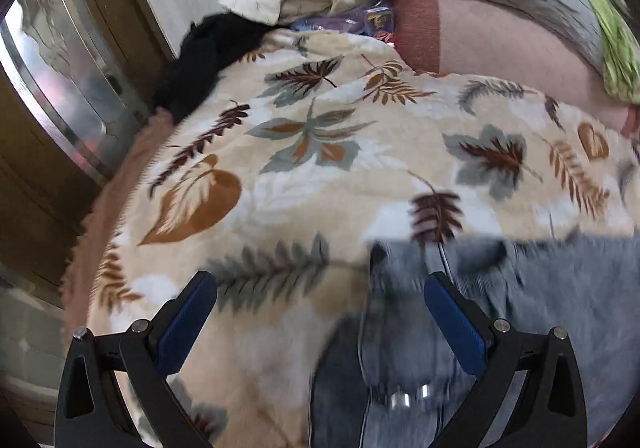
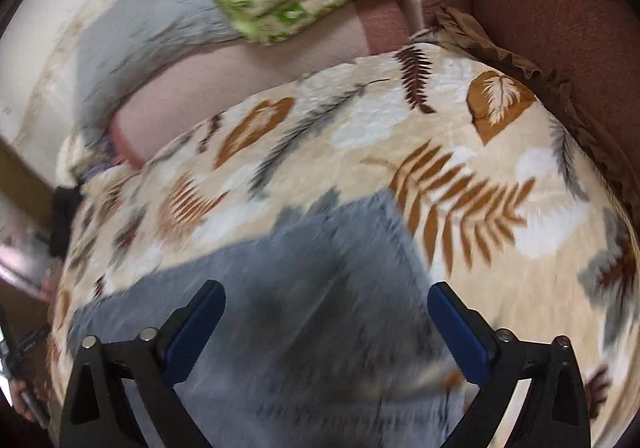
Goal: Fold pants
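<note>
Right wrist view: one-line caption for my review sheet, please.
Open right claw above grey pants lying on a leaf-print blanket, nothing gripped.

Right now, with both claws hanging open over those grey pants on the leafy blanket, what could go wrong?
The left gripper straddles the grey pants' edge, so closing might pinch the soft leaf blanket too. Metal snaps lie below it; a pad could slip on them. The right gripper hangs over mid-fabric, where it may catch only one layer.
</note>
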Available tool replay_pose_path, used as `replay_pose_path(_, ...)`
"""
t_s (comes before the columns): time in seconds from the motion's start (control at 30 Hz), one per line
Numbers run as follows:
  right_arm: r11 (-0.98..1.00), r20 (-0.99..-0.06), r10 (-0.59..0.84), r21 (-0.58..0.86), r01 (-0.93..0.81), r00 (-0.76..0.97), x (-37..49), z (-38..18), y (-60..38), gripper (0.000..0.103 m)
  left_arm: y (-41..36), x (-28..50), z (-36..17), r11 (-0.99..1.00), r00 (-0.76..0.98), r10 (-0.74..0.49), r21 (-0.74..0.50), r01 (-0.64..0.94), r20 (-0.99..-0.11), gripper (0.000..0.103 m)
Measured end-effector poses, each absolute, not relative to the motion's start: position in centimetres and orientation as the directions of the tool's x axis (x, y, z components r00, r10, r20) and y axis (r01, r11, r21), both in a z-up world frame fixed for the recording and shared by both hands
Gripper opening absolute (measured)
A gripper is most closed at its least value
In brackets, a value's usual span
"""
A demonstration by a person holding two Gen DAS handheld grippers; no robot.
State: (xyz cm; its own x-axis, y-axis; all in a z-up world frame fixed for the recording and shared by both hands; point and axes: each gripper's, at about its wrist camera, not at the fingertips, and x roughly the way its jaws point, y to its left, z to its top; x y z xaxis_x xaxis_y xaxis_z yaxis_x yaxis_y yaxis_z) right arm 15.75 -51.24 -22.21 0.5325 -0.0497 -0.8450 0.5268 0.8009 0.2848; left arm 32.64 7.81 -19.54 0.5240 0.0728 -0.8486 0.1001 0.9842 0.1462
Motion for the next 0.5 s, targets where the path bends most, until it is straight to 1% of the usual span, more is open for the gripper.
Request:
replay_pose_path(0.03, 0.799, -0.856, -0.048, 0.277, 0.534, 0.515, 16.6, -22.8, -51.7, 0.094, 7.8, 33.8, -19.8, 0.984, 0.509, 0.067, 0.142, 0.110, -0.858, 0.103)
replay_pose_path(0.1, 0.789, -0.882, -0.055, 0.249, 0.562, 0.467, 18.2, -24.6, -53.0, 0.083, 7.8, 35.9, -20.7, 0.982, 0.476, 0.063, 0.139, 0.127, -0.877, 0.103)
replay_pose_path(0.13, 0.781, -0.891, -0.058, 0.240, 0.576, 0.450, 18.8, -25.5, -53.5, 0.081, 8.1, 37.3, -21.2, 0.984, 0.458, 0.070, 0.136, 0.112, -0.886, 0.103)
replay_pose_path(0.17, 0.774, -0.892, -0.060, 0.242, 0.585, 0.447, 18.9, -26.1, -53.8, 0.076, 8.5, 38.1, -21.7, 0.987, 0.442, 0.079, 0.133, 0.091, -0.893, 0.102)
replay_pose_path(0.2, 0.768, -0.889, -0.060, 0.249, 0.591, 0.454, 19.0, -26.4, -54.1, 0.075, 9.0, 38.9, -22.2, 0.990, 0.423, 0.075, 0.117, 0.074, -0.903, 0.098)
replay_pose_path(0.23, 0.762, -0.882, -0.057, 0.264, 0.591, 0.468, 18.8, -26.6, -54.2, 0.075, 9.4, 39.5, -22.7, 0.994, 0.404, 0.061, 0.094, 0.063, -0.913, 0.087)
replay_pose_path(0.27, 0.762, -0.878, -0.055, 0.271, 0.588, 0.476, 18.8, -26.6, -54.3, 0.075, 9.9, 39.9, -23.1, 0.996, 0.384, 0.044, 0.070, 0.053, -0.922, 0.070)
replay_pose_path(0.3, 0.766, -0.872, -0.058, 0.273, 0.582, 0.485, 18.7, -26.7, -54.4, 0.075, 10.2, 40.3, -23.5, 0.998, 0.361, 0.026, 0.044, 0.042, -0.932, 0.064)
replay_pose_path(0.33, 0.773, -0.865, -0.070, 0.268, 0.575, 0.497, 18.5, -26.5, -54.3, 0.075, 10.6, 40.8, -24.0, 0.999, 0.338, 0.003, 0.014, 0.032, -0.941, 0.061)
replay_pose_path(0.4, 0.780, -0.859, -0.088, 0.255, 0.572, 0.505, 18.4, -26.2, -54.4, 0.075, 10.7, 41.0, -24.9, 0.999, 0.295, -0.050, -0.045, 0.022, -0.954, 0.061)
replay_pose_path(0.43, 0.781, -0.859, -0.092, 0.252, 0.572, 0.504, 18.5, -26.1, -54.5, 0.075, 10.4, 40.9, -25.2, 0.995, 0.270, -0.098, -0.093, 0.031, -0.958, 0.061)
replay_pose_path(0.5, 0.782, -0.863, -0.092, 0.247, 0.573, 0.497, 18.7, -26.3, -54.8, 0.075, 9.3, 40.6, -25.6, 0.987, 0.243, -0.160, -0.149, 0.063, -0.957, 0.063)
